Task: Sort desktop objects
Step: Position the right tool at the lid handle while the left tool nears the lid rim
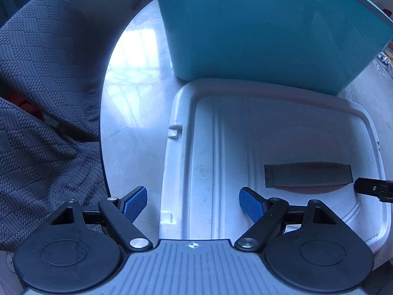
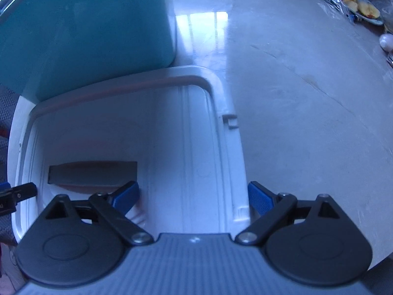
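Lying flat on the pale table (image 2: pixel 307 113): a white lid (image 1: pixel 282 132), underside up, raised rim all round, its far edge touching the base of a teal box (image 1: pixel 258 24) standing just behind. Set into the lid's inner face, a grey slotted handle (image 1: pixel 307 175) (reddish tint along its curved edges).

Straddling the lid's left rim: the left gripper (image 1: pixel 192 205), jaws spread wide, one blue pad (image 1: pixel 133 204) over the bare table outside the rim, the other over the lid's inside; nothing between them. Straddling the opposite rim in the same way: the right gripper (image 2: pixel 192 198), jaws likewise wide apart and holding nothing, one blue pad (image 2: pixel 261 200) outside over the table, the other inside beside the handle's end. Contact with the lid not clear from either view.

At the left, past the table's curved edge, a grey knitted fabric (image 1: pixel 44 98). Far off at the table's other end, a plate of yellow fruit slices (image 2: pixel 361 7) near some clear wrapping, with a small pale round thing (image 2: pixel 385 41) close by (too small to identify).
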`<state>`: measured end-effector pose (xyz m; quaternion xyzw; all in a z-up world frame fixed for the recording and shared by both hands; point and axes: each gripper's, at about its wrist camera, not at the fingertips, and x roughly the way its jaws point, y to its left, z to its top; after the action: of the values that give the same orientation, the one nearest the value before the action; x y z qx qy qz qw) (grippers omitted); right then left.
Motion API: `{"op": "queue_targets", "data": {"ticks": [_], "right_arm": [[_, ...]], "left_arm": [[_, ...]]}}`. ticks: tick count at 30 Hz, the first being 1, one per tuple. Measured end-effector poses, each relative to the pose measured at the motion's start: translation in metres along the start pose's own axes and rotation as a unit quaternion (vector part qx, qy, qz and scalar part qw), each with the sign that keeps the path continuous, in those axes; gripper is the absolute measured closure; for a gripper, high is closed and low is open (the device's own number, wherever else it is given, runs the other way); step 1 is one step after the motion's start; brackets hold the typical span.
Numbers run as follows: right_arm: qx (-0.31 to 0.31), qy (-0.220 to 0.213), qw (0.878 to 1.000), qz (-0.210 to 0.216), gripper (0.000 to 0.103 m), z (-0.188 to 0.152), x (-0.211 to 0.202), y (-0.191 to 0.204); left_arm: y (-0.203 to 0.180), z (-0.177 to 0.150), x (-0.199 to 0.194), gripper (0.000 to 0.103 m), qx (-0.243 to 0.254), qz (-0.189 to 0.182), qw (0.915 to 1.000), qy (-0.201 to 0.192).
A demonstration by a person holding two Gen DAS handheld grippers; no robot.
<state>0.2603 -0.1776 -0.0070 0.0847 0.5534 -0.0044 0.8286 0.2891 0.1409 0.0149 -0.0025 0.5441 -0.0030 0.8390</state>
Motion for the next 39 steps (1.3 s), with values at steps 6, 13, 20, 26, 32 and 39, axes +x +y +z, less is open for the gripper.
{"op": "queue_targets", "data": {"ticks": [6,13,20,26,32,39], "right_arm": [[-0.007,-0.001,1.000,0.004,0.008,-0.003,0.000,0.017],[-0.017,0.001,1.000,0.008,0.008,-0.007,0.000,0.039],[-0.023,0.004,1.000,0.009,0.008,-0.011,-0.001,0.063],[-0.031,0.008,0.999,0.015,0.008,-0.016,-0.003,0.088],[-0.035,0.013,0.999,0.018,0.008,-0.015,-0.006,0.105],[-0.047,0.013,0.999,0.010,0.008,-0.002,0.009,0.113]], "left_arm": [[0.016,0.000,-0.003,0.017,-0.016,0.004,0.9999,0.002],[0.038,0.001,-0.008,0.015,-0.026,0.005,0.9996,0.003],[0.067,0.009,-0.005,0.014,-0.037,-0.012,0.9992,0.008],[0.097,0.018,-0.001,0.013,-0.061,-0.031,0.9975,0.017],[0.123,0.020,-0.004,0.010,-0.078,-0.070,0.9941,0.027],[0.155,0.019,0.003,0.010,-0.102,-0.154,0.9818,0.045]]}}
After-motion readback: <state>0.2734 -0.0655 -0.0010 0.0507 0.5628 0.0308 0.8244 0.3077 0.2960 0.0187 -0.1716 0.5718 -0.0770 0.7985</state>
